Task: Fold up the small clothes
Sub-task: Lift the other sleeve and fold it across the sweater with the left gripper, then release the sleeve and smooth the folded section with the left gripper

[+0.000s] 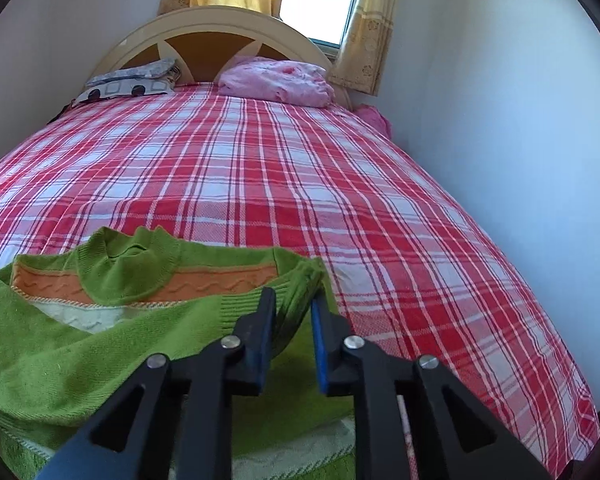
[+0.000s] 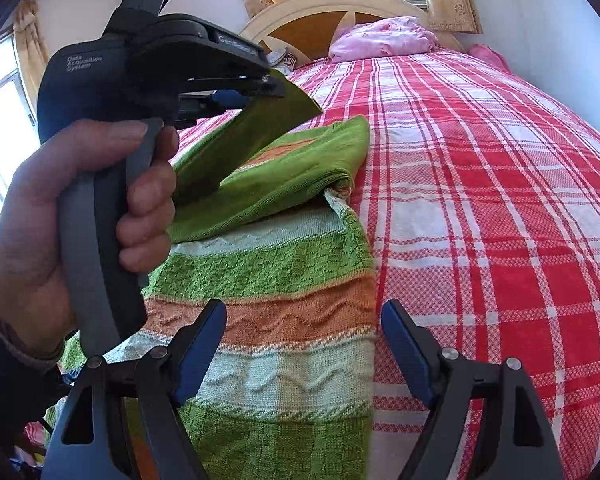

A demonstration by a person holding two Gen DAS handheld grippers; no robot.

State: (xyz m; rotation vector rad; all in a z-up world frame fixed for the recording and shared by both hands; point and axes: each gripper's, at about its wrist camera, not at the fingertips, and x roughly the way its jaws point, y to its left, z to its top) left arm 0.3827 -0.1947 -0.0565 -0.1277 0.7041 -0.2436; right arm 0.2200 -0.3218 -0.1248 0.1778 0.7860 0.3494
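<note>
From my seat, the left gripper [image 1: 293, 312] is raised off the bed [image 1: 380, 200], fingers pinched on a green sleeve [image 2: 260, 128] of the sweater [image 2: 284, 280]. The right gripper [image 2: 304, 344] hovers low, fingers spread wide over the sweater's striped edge, gripping nothing.

White words are showing on the black body of the left tool [image 2: 276, 84]: "Data Acquisition System". Another white word is sitting nearer its tip, too blurry to read.
</note>
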